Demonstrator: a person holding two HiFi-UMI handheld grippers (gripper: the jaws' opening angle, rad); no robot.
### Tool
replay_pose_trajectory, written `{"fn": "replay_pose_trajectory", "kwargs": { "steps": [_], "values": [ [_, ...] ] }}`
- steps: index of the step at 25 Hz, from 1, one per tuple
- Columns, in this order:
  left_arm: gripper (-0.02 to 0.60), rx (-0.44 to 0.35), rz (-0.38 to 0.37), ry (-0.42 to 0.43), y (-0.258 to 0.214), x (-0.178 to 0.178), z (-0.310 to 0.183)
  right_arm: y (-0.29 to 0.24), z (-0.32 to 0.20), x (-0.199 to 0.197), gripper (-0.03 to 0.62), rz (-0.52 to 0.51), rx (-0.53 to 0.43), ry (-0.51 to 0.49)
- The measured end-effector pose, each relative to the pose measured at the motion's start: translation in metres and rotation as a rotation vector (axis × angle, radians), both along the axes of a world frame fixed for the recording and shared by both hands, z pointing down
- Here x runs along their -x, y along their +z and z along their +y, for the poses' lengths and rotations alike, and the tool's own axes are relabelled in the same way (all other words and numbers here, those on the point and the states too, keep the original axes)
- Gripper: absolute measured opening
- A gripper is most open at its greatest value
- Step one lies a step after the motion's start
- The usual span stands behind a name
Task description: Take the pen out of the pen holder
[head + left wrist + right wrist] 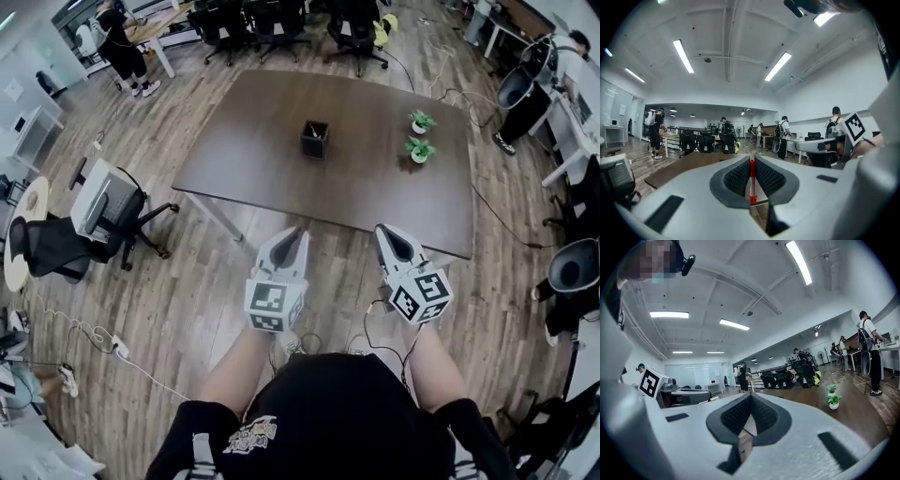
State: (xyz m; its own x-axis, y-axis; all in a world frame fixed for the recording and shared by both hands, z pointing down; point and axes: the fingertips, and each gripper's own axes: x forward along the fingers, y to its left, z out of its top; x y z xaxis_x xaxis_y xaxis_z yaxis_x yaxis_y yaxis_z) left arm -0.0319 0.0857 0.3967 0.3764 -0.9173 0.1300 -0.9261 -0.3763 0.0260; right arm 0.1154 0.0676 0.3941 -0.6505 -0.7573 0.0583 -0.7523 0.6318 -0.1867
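Note:
The black pen holder (315, 140) stands upright near the middle of the dark brown table (253, 169), with pens sticking out of it. Both grippers are held side by side in front of the table's near edge, well short of the holder. My left gripper (298, 231) points at the table; in the left gripper view its pads (740, 178) are closed on a thin red pen (752, 180) that stands upright between them. My right gripper (382, 229) is shut with nothing in it, its dark pads (764, 416) meeting at the tip.
Two small potted plants (421, 121) (419, 150) stand at the table's right part, and both plants (833, 401) show in the right gripper view. An office chair (112, 211) stands left of the table. Black chairs (253, 23) line the far side. People stand at desks beyond.

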Motion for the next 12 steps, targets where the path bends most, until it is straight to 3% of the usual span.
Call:
{"fn": "replay_pose_trajectory", "kwargs": {
  "steps": [4, 12],
  "values": [
    [0.029, 0.007, -0.002, -0.053, 0.004, -0.029, 0.012, 0.007, 0.003, -0.023, 0.005, -0.008, 0.009, -0.062],
    [0.028, 0.027, -0.002, -0.131, 0.018, -0.054, 0.027, 0.025, 0.009, -0.041, 0.005, -0.001, 0.031, -0.146]
  ]
}}
